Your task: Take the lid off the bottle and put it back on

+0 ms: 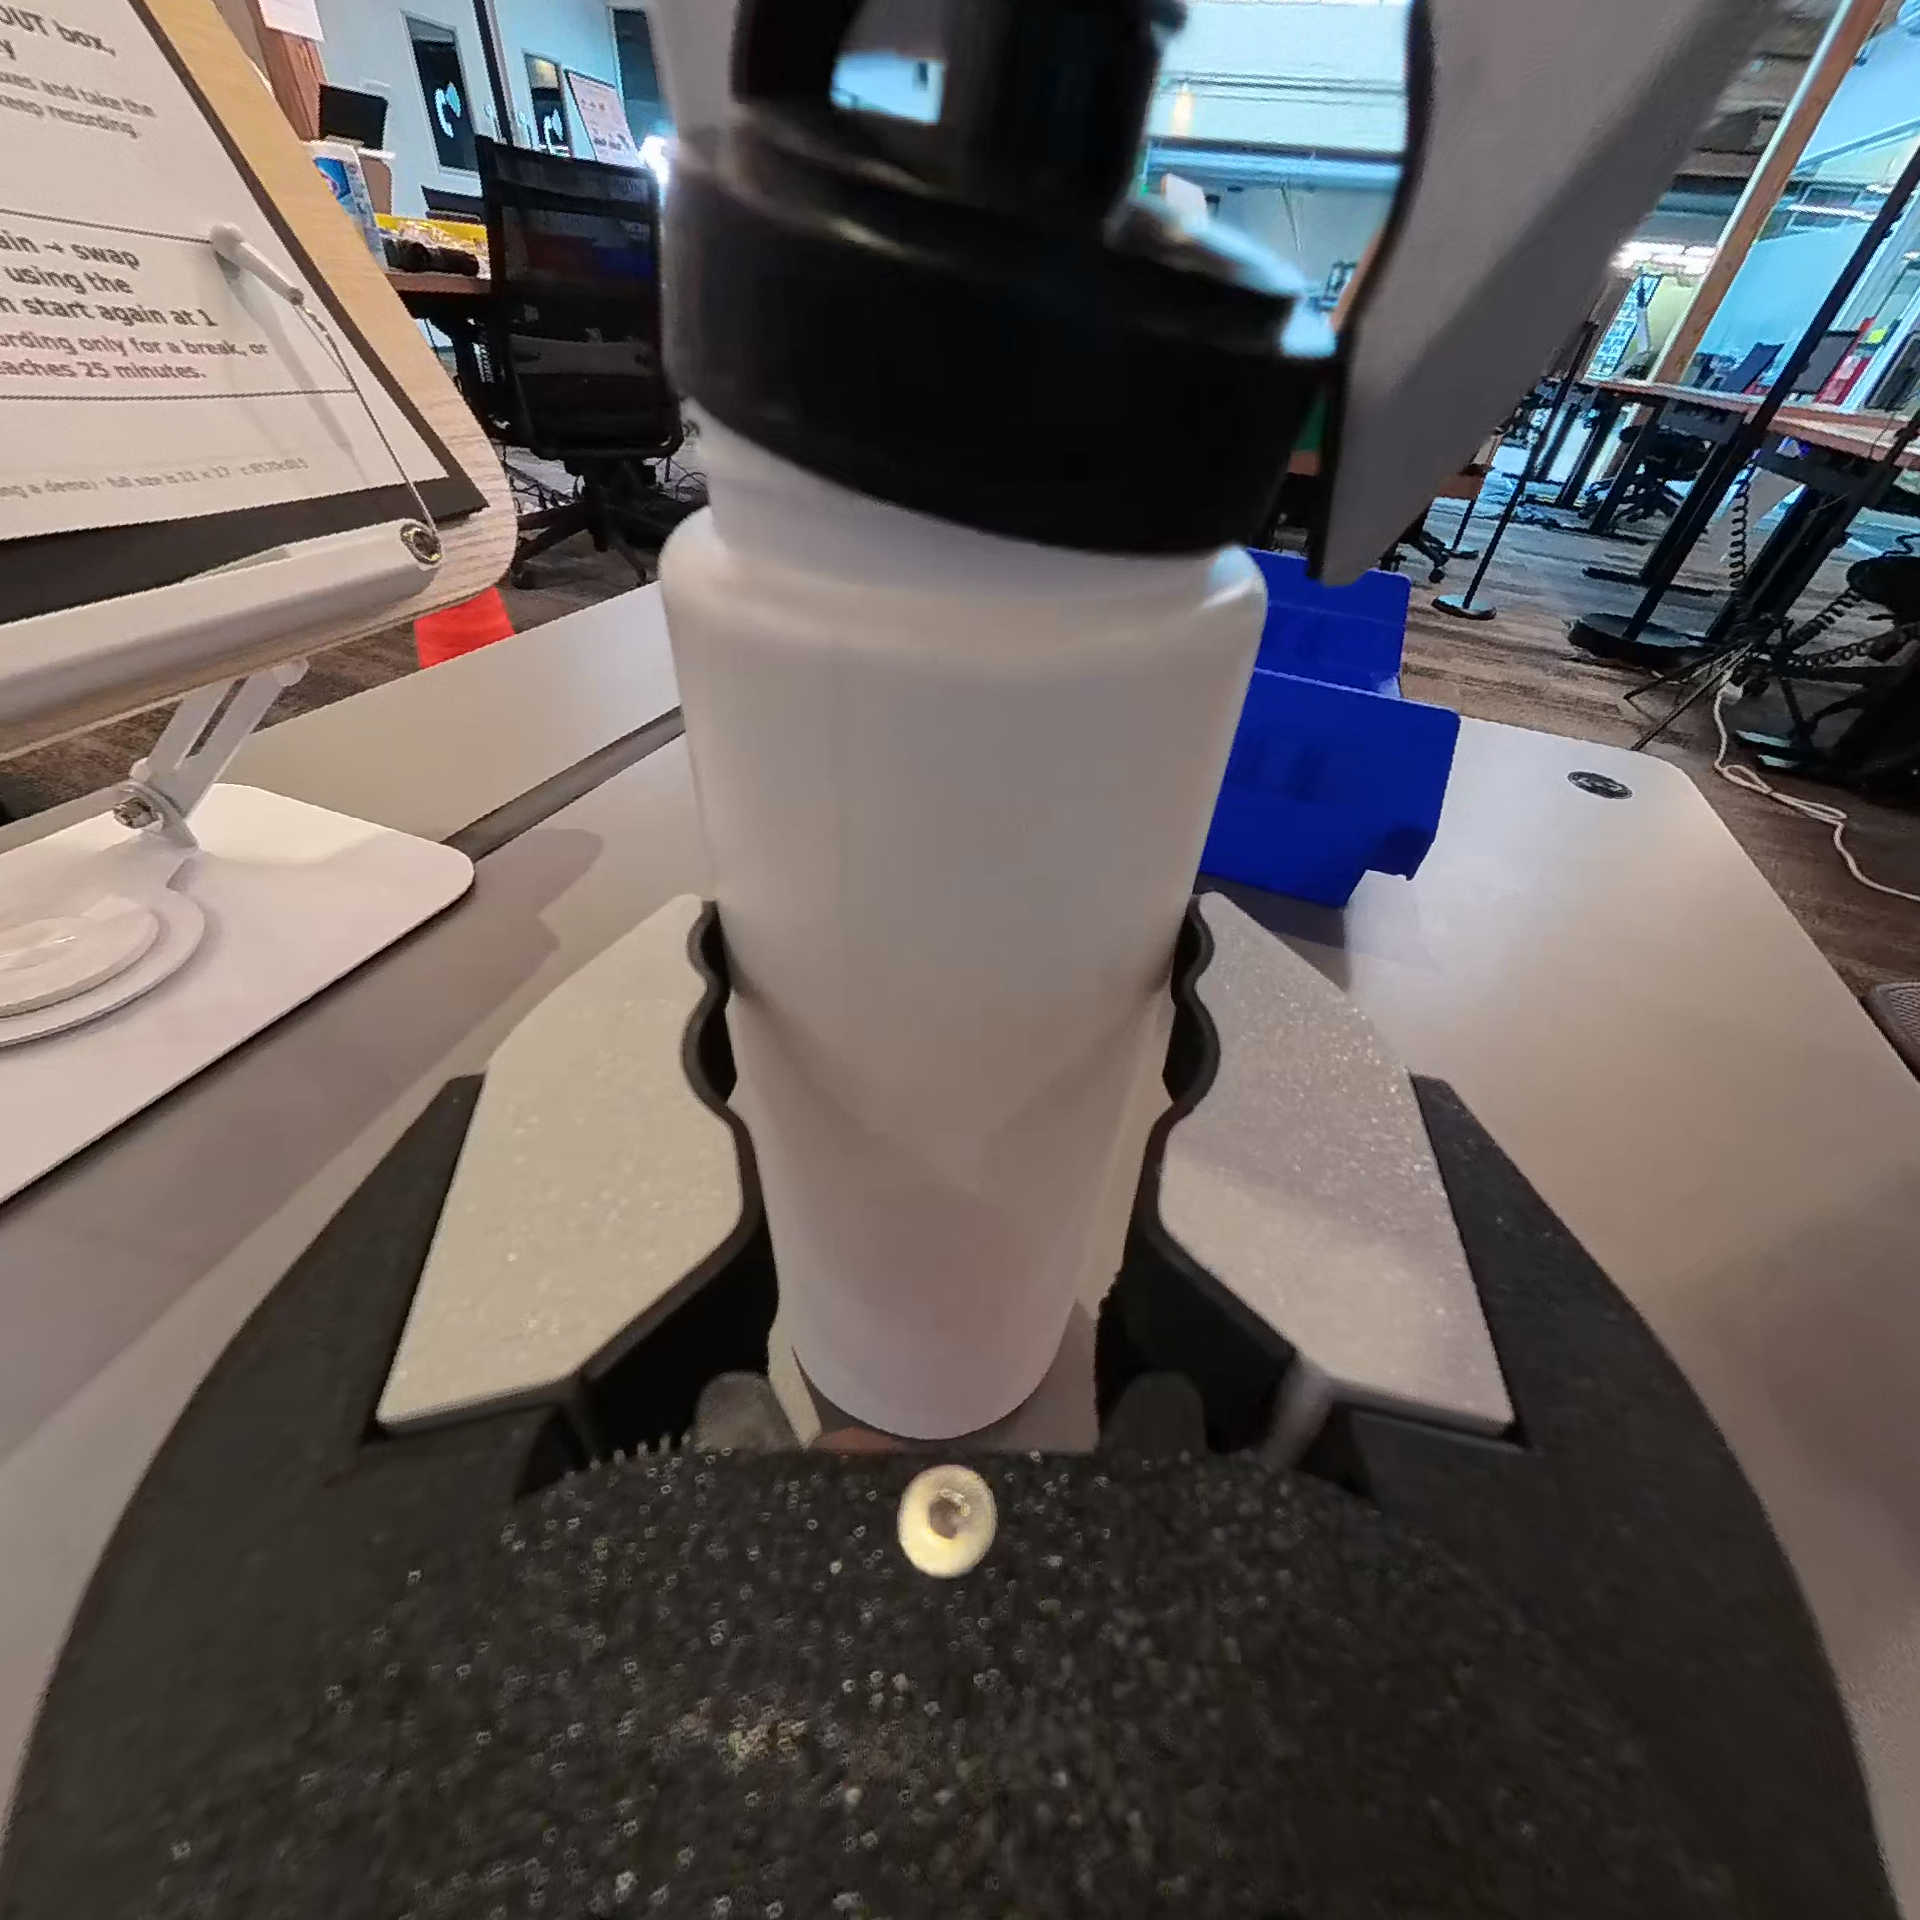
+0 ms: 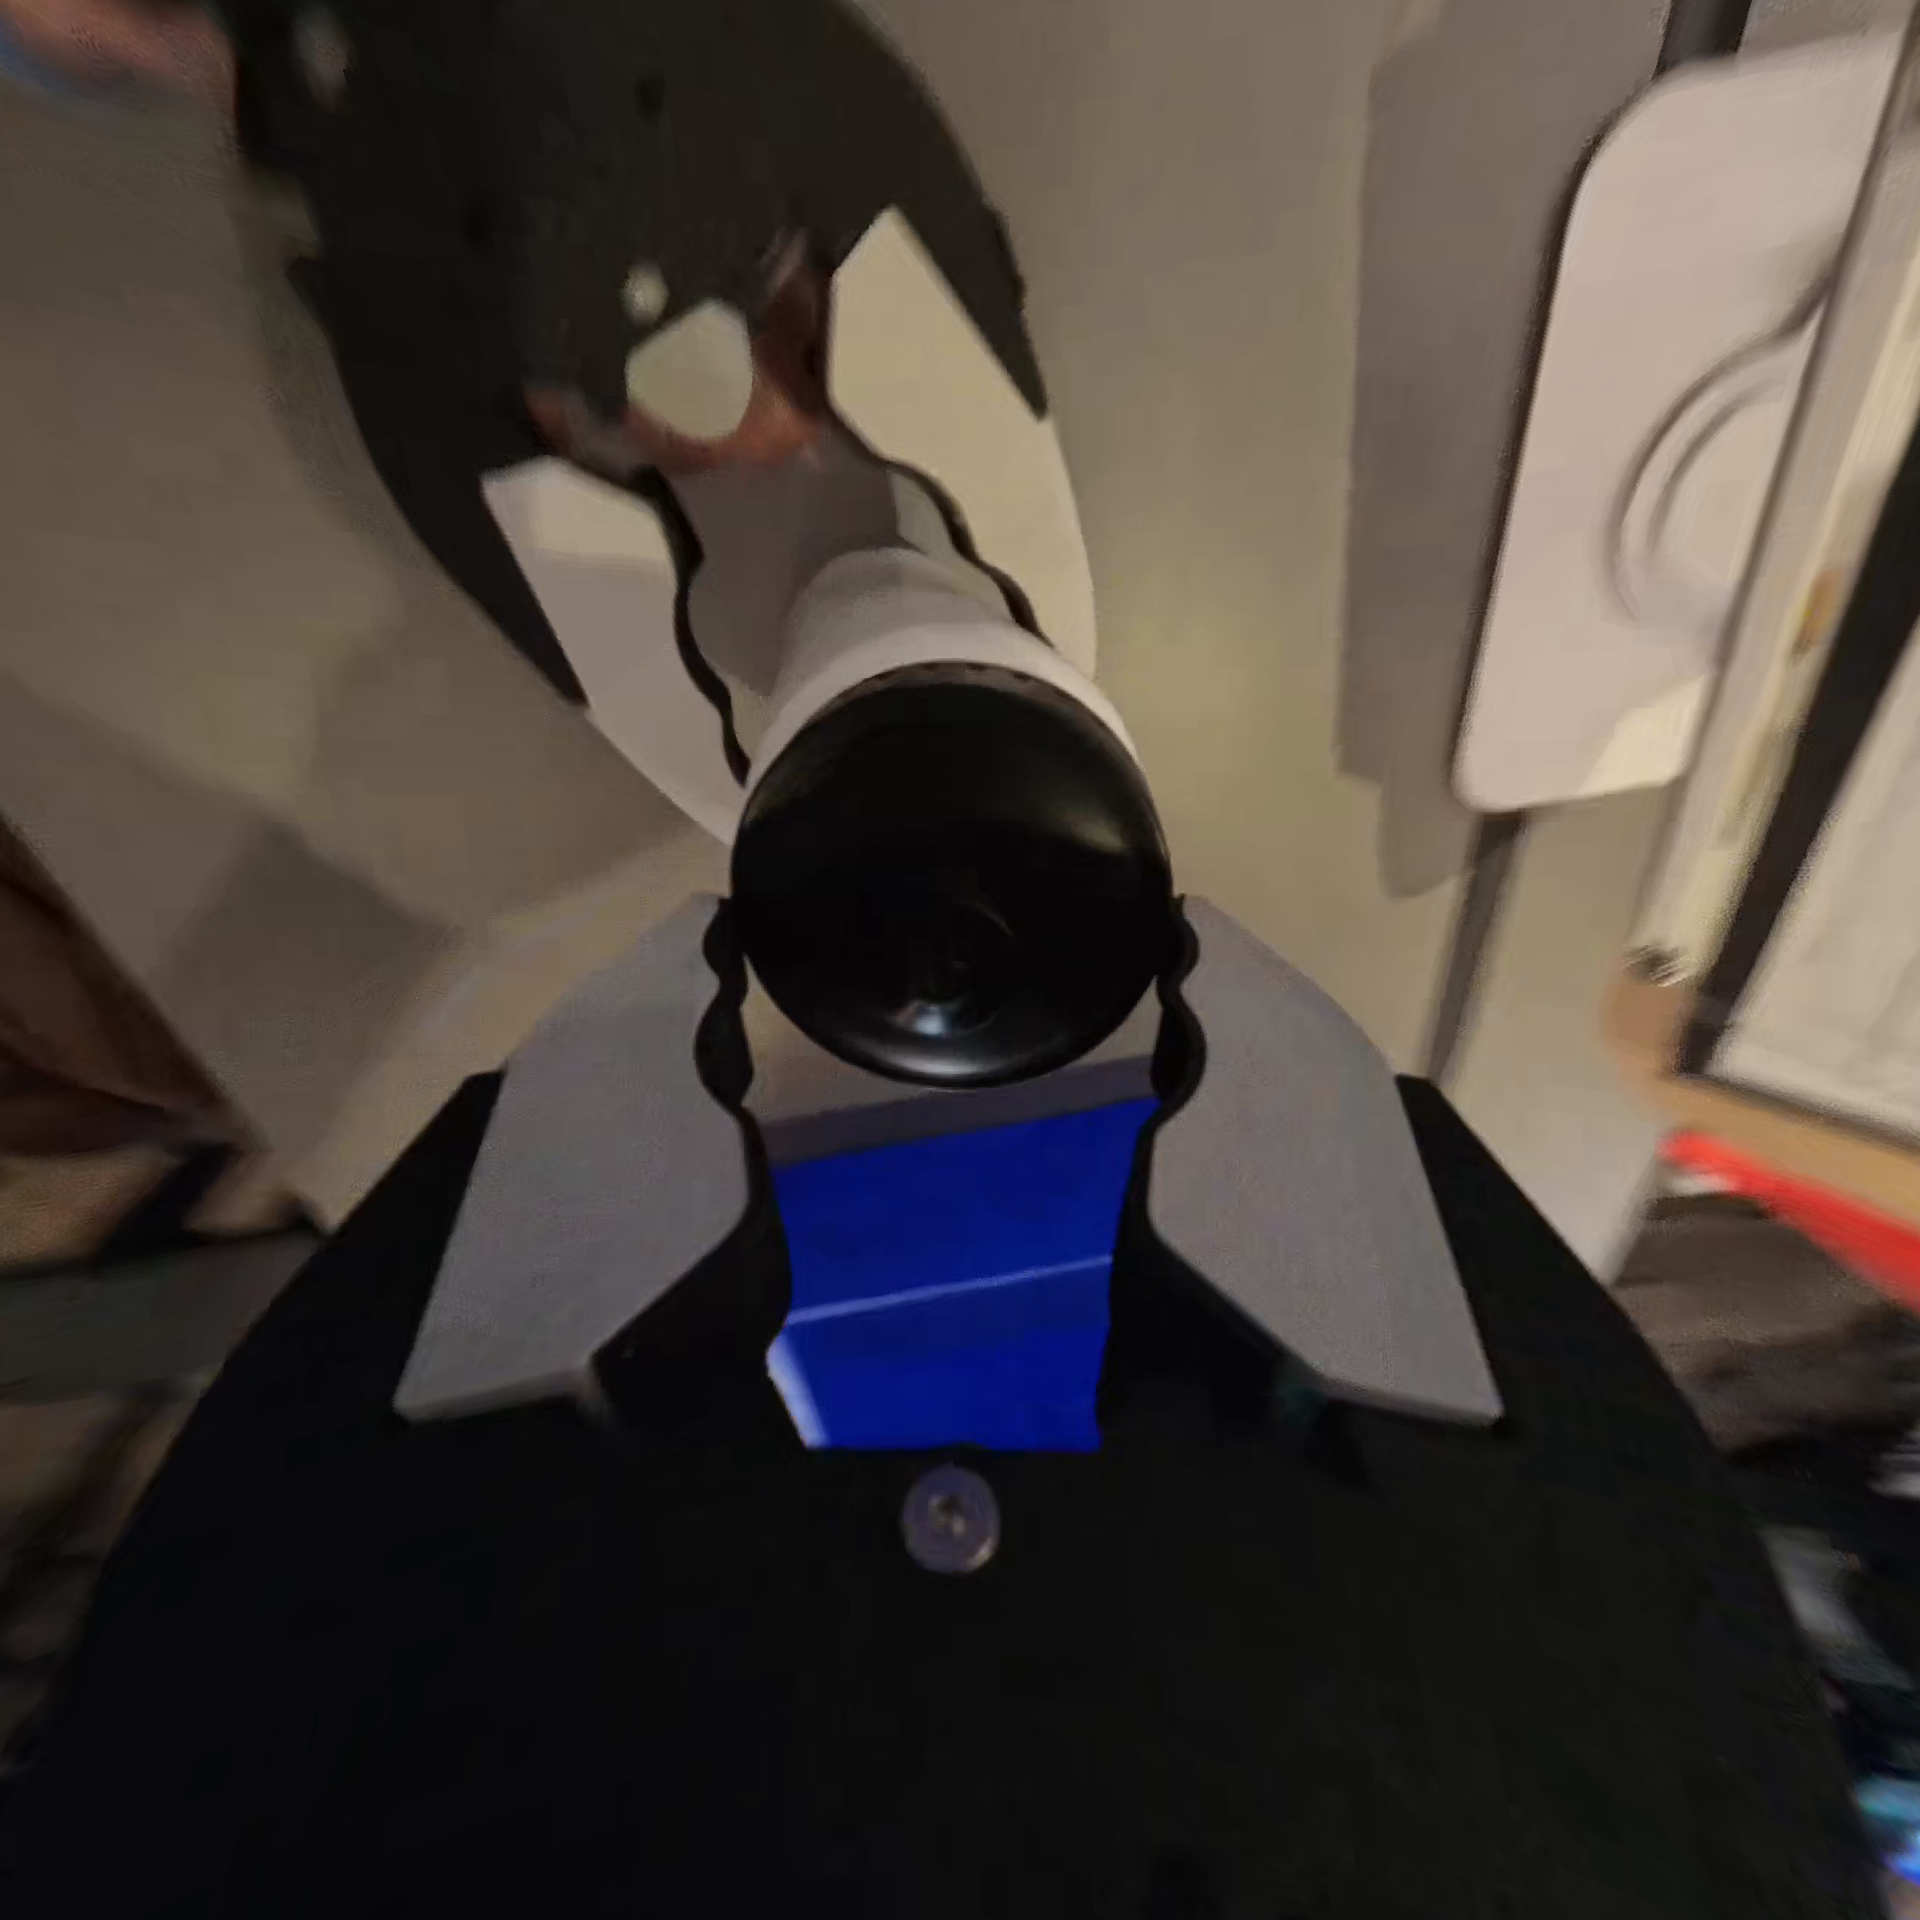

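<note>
grey tabletop (image 1: 1558, 987) | blue bin (image 1: 1340, 769) | open office bkgd w/ desks (image 1: 1714, 405)

Open office w/ grey table (image 1: 1558, 935), black desk chairs (image 1: 582, 343), wood-look floor (image 1: 1558, 644), bright windows at back.

Black printed text covers a white instruction sheet (image 1: 156, 312) clipped to a tilted wooden-edged stand, left wrist view; legible in part, not transcribed. Dark wall posters (image 1: 454, 104) far behind carry a pale curved logo, and other distant signs are too small to read. Right wrist view: no writing legible, heavy blur.
</note>
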`<state>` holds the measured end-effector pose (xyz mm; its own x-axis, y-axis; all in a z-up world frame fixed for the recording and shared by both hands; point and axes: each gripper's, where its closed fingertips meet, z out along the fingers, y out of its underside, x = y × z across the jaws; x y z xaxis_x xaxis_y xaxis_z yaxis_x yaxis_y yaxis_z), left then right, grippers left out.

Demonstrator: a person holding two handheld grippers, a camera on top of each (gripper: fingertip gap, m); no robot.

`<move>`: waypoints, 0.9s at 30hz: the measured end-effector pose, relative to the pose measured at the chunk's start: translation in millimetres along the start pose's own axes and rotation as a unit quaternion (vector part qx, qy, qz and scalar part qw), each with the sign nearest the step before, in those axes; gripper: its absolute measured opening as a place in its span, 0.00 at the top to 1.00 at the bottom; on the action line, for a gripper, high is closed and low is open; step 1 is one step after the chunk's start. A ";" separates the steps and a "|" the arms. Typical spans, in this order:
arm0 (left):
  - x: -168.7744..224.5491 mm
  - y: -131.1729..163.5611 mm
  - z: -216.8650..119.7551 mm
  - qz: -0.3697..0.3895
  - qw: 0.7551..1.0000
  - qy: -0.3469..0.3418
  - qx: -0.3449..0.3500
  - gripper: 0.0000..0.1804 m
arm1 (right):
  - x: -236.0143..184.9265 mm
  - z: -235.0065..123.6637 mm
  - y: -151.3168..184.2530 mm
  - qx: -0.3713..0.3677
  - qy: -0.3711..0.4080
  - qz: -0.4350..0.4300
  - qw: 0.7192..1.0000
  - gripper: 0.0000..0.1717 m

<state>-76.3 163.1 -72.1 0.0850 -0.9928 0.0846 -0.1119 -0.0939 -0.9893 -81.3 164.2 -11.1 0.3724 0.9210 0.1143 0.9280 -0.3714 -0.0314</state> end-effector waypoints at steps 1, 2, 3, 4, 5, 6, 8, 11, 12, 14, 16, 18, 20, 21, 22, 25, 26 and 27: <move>0.1 0.0 0.0 0.001 1.000 0.000 -0.001 0.55 | 1.6 0.4 1.0 -0.009 0.022 -0.062 0.998 0.56; 0.1 0.1 -0.1 0.001 1.000 0.000 -0.001 0.55 | 3.1 -0.4 0.3 -0.014 0.039 -0.113 0.993 0.56; 0.2 0.2 -0.2 0.001 1.000 0.000 -0.001 0.55 | 4.2 -1.1 -0.4 -0.020 0.051 -0.153 0.987 0.56; 0.3 0.2 -0.4 0.001 1.000 0.000 -0.001 0.55 | 4.5 -1.1 -0.5 -0.025 0.053 -0.179 0.982 0.56; 0.2 0.3 -0.4 0.000 1.000 0.001 0.000 0.55 | 4.8 -1.1 -1.0 -0.028 0.049 -0.190 0.980 0.56; 0.3 0.3 -0.6 0.000 1.000 0.002 0.000 0.55 | 4.9 -1.9 -1.8 -0.028 0.042 -0.190 0.981 0.56; 0.6 0.4 -0.6 0.000 1.000 0.002 -0.001 0.55 | 4.1 -7.0 -3.7 -0.020 0.024 -0.180 0.983 0.56; 0.6 0.5 -0.6 0.000 1.000 0.002 -0.001 0.55 | 0.9 -24.0 -10.2 0.020 0.021 -0.169 0.985 0.56; 0.5 0.4 -0.6 0.000 1.000 0.002 -0.001 0.55 | -1.8 -31.3 -11.8 0.033 0.022 -0.162 0.986 0.56; 0.5 0.4 -0.6 -0.001 1.000 0.002 -0.001 0.55 | -8.9 -49.6 -15.6 0.071 0.026 -0.148 0.986 0.56; 0.6 0.5 -0.6 0.000 1.000 0.002 -0.002 0.55 | -12.7 -73.7 -21.7 0.130 0.046 -0.117 0.983 0.56; 0.9 0.7 -0.7 0.001 1.000 0.002 -0.003 0.55 | -16.5 -101.8 -27.8 0.211 0.077 -0.075 0.972 0.56; 1.2 0.7 -0.7 0.002 1.000 0.001 -0.003 0.55 | -15.4 -131.2 -29.4 0.310 0.135 -0.025 0.941 0.56; 1.2 0.7 -0.7 0.002 1.000 0.001 -0.002 0.55 | -12.5 -145.8 -26.7 0.366 0.176 0.005 0.914 0.56; 1.3 0.7 -0.7 0.001 1.000 0.001 -0.002 0.55 | -12.1 -156.3 -21.0 0.421 0.209 0.035 0.882 0.56; 1.3 0.7 -0.8 0.000 1.000 0.001 0.000 0.55 | -9.3 -150.6 15.1 0.503 0.293 0.128 0.803 0.56; 1.3 0.7 -0.7 0.000 1.000 0.001 0.001 0.55 | -7.4 -140.2 30.4 0.516 0.318 0.164 0.778 0.56; 1.3 0.7 -0.7 -0.001 1.000 0.001 0.001 0.55 | -6.8 -128.7 44.7 0.533 0.334 0.199 0.752 0.56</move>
<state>-77.0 161.7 -72.6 0.0833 -0.9927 0.0869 -0.1097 -0.0958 -0.9893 -44.1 126.2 114.5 0.8634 0.3654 0.3479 0.3619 0.0319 -0.9317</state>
